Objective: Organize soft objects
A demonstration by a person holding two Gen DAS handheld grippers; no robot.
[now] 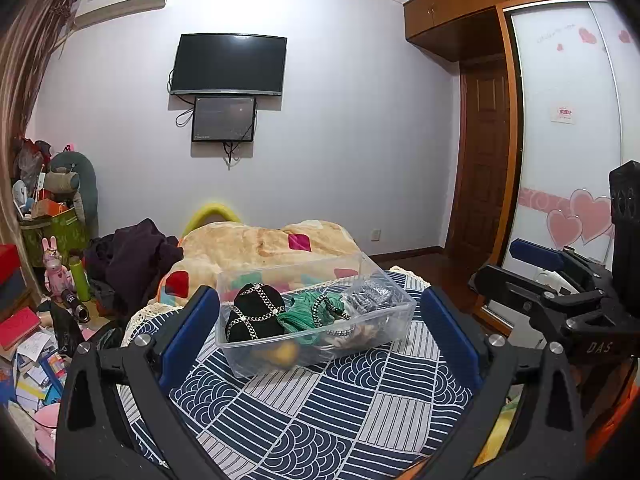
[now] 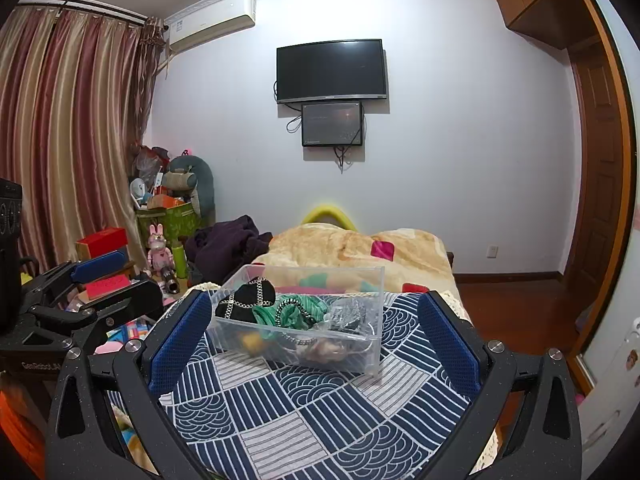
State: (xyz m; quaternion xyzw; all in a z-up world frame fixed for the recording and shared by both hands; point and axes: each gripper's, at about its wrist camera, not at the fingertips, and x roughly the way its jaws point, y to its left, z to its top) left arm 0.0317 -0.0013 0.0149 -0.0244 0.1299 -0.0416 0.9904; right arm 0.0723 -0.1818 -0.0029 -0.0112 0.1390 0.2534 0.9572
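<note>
Both my claws, left claw (image 1: 320, 332) and right claw (image 2: 316, 336), hang released before the clear plastic bin (image 1: 394, 300) gathering soft pouches.

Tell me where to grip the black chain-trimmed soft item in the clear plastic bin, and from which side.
Grip the black chain-trimmed soft item at its rounded top, coming straight down from above. It stands highest at the left end of the clear plastic bin, whose walls block side approaches. The green knit piece presses against its right, so place the fingers front and back. Both grippers, left and right, are open.
</note>
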